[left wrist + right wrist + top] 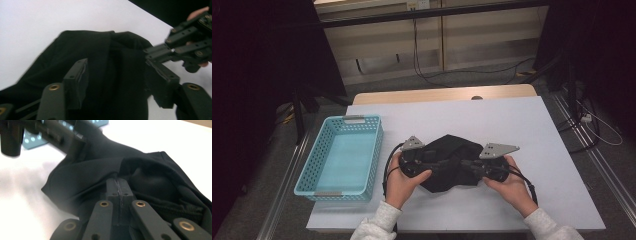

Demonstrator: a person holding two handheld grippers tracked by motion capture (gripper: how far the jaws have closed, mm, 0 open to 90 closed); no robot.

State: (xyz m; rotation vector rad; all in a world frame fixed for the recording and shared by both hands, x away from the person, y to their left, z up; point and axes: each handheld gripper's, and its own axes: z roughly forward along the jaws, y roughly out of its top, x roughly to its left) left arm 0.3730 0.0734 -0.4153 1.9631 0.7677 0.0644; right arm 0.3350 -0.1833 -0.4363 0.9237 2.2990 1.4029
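Basket (342, 157) left; bare tabletop (512, 120) beyond.

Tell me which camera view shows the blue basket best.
The high view: the whole blue basket sits left of the black cloth, its inside visible. The right gripper view catches just a blurred perforated corner at the top edge. The left gripper view looks across the cloth instead.

The black garment (451, 161) was soft matt cloth with stitched hems. The basket (319, 150) was glossy turquoise plastic, perforated. The worktop (512, 120) wore a smooth, matt white sheet over pale wood. The left tongs (120, 82) were matt black plastic with brass-coloured rivets.
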